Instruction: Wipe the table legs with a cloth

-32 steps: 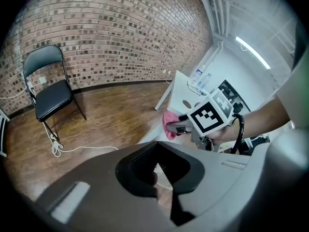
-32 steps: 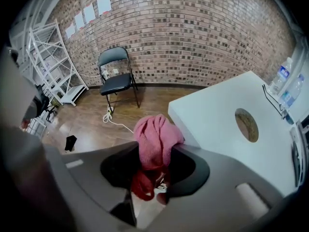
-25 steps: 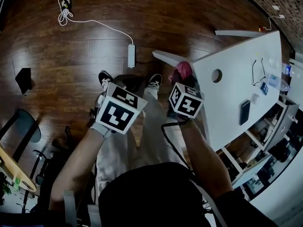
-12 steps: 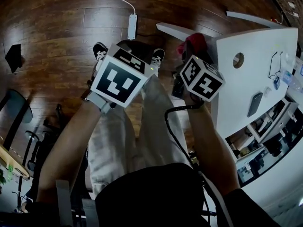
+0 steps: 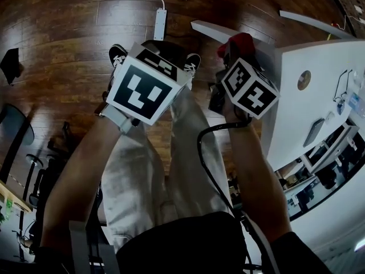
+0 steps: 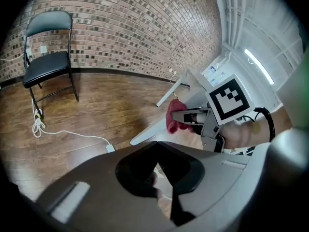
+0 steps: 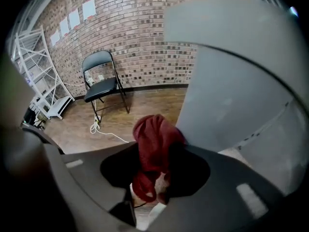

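The red cloth (image 7: 154, 134) is bunched between the jaws of my right gripper (image 7: 157, 149), which is shut on it. The cloth sits against the pale side of the white table (image 7: 231, 95). In the head view the cloth (image 5: 236, 41) pokes out beyond the right marker cube (image 5: 250, 87), beside the table's corner and above a slanted white leg (image 5: 219, 32). From the left gripper view, the cloth (image 6: 174, 122) touches that leg (image 6: 149, 132). My left gripper (image 6: 154, 146) is shut on nothing and is held over the person's knees, its cube (image 5: 147, 90) left of the right one.
A black folding chair (image 6: 48, 47) stands by the brick wall. A white power strip (image 5: 160, 17) with its cable lies on the wooden floor. A phone (image 5: 314, 131) lies on the tabletop (image 5: 325, 73). A metal rack (image 7: 34, 71) is at the far left. The person's shoes (image 5: 191, 61) rest near the leg.
Both grippers have moved forward and look larger in the head view. The right one carried the cloth along the table's corner, and the table has slid to the right of the picture.
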The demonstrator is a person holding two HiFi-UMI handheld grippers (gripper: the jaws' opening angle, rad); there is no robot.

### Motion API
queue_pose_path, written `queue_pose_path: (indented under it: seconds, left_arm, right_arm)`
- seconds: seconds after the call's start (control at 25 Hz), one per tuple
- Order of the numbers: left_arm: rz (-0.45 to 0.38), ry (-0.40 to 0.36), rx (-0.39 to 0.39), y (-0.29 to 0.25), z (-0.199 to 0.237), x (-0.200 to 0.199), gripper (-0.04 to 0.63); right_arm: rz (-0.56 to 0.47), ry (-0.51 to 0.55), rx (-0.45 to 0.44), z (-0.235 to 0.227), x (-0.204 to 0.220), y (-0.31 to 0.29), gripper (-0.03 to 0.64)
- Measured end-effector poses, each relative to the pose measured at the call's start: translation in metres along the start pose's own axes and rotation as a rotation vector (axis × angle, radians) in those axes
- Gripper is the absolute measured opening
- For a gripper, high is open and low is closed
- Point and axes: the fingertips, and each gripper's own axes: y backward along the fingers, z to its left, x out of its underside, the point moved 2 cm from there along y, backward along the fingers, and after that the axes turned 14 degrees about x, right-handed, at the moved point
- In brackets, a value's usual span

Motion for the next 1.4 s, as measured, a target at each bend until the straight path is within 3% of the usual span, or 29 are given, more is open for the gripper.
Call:
queue_pose_path:
  seconds: [0.44, 0.72, 1.4]
  left_arm:
    - [-0.031, 0.050, -0.028, -0.009, 0.044, 0.022, 0.002]
    - [-0.069, 0.094, -0.050, -0.016, 0.071, 0.037, 0.002]
    - [-0.043, 0.109, -0.086, -0.037, 0.118, 0.071, 0.002]
  right_arm:
    - [0.010, 0.036, 0.012, 0.011, 0.020, -0.035, 0.140]
    - [-0.012, 0.006, 0.007, 0.014, 0.035, -0.061, 0.140]
    - [-0.009, 0.021, 0.007, 0.033, 0.072, -0.123, 0.141]
